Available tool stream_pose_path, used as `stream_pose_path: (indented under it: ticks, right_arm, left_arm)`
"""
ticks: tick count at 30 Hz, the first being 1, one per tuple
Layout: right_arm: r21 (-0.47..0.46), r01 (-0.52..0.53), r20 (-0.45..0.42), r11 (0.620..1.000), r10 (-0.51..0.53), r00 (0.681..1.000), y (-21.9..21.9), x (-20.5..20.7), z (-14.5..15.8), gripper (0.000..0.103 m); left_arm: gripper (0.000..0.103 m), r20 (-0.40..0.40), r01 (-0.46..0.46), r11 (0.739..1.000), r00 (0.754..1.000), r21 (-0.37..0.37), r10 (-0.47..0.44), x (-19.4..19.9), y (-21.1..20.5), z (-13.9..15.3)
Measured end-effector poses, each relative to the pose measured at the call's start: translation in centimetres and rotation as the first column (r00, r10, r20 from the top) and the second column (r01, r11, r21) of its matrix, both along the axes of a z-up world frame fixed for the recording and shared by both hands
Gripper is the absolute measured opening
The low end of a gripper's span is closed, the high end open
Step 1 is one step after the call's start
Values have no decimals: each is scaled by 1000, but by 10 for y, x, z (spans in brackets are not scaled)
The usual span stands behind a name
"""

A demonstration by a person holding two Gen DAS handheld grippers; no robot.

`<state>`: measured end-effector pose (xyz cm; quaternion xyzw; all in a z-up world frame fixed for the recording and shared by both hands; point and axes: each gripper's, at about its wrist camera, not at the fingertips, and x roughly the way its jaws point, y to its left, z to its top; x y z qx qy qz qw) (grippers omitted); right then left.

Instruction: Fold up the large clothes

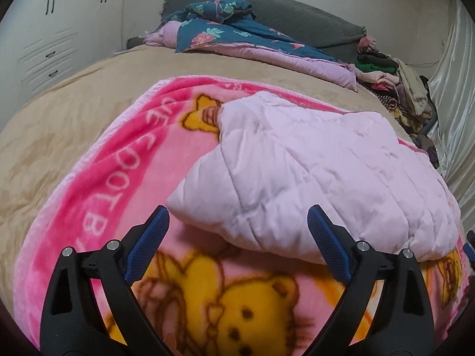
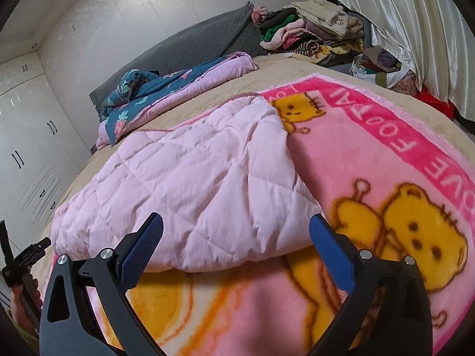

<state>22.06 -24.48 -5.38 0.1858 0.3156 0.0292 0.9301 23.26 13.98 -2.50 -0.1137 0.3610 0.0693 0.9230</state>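
A pale pink quilted garment (image 1: 311, 172) lies folded over on a bright pink blanket with yellow bears (image 1: 124, 160), spread on the bed. My left gripper (image 1: 237, 222) stands open just short of the garment's near left corner, nothing between its blue pads. In the right wrist view the same quilted garment (image 2: 193, 184) lies across the bear blanket (image 2: 386, 160). My right gripper (image 2: 236, 228) is open over the garment's near edge, its pads apart from the cloth. At the far left edge of that view a hand holds the left gripper's body (image 2: 20, 261).
A tan bedsheet (image 1: 74, 106) covers the bed. A dark blue floral quilt with lilac lining (image 1: 237, 32) lies bunched by the grey headboard (image 1: 297, 12). A heap of mixed clothes (image 2: 314, 32) sits at the far corner by a shiny curtain (image 2: 415, 29). White wardrobe doors (image 2: 26, 148) stand beside the bed.
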Motion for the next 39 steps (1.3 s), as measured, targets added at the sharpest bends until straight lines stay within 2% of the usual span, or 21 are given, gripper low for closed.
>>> stream_pose_path:
  ticks: [7, 10, 21, 27, 31, 34, 39]
  right_arm:
    - [20, 6, -21, 1000, -5, 1000, 1, -6, -9, 98]
    - [28, 8, -40, 1000, -7, 999, 4, -6, -16, 99]
    - [114, 30, -123, 993, -16, 992, 10, 9, -35, 99]
    - [185, 40, -151, 982, -11, 988, 13, 22, -43, 99]
    - [217, 58, -149, 974, -26, 988, 14, 31, -46, 99]
    - [297, 89, -158, 951, -43, 987, 9, 39, -52, 99]
    - [373, 134, -169, 918, -74, 983, 3, 52, -64, 99]
  left_arm:
    - [87, -23, 3, 999, 1000, -39, -4, -5, -3, -10]
    - [87, -23, 10, 1000, 1000, -28, -10, -5, -8, -13]
    - [87, -55, 28, 984, 998, -176, -38, 6, -7, -32]
    - [92, -41, 33, 935, 998, -352, -50, 15, 0, -41]
    - [93, -35, 20, 899, 999, -437, -38, 25, 5, -48]
    - [93, -46, -16, 877, 999, -481, -6, 37, 11, -54]
    - [95, -61, -53, 860, 998, -508, 26, 52, 15, -61]
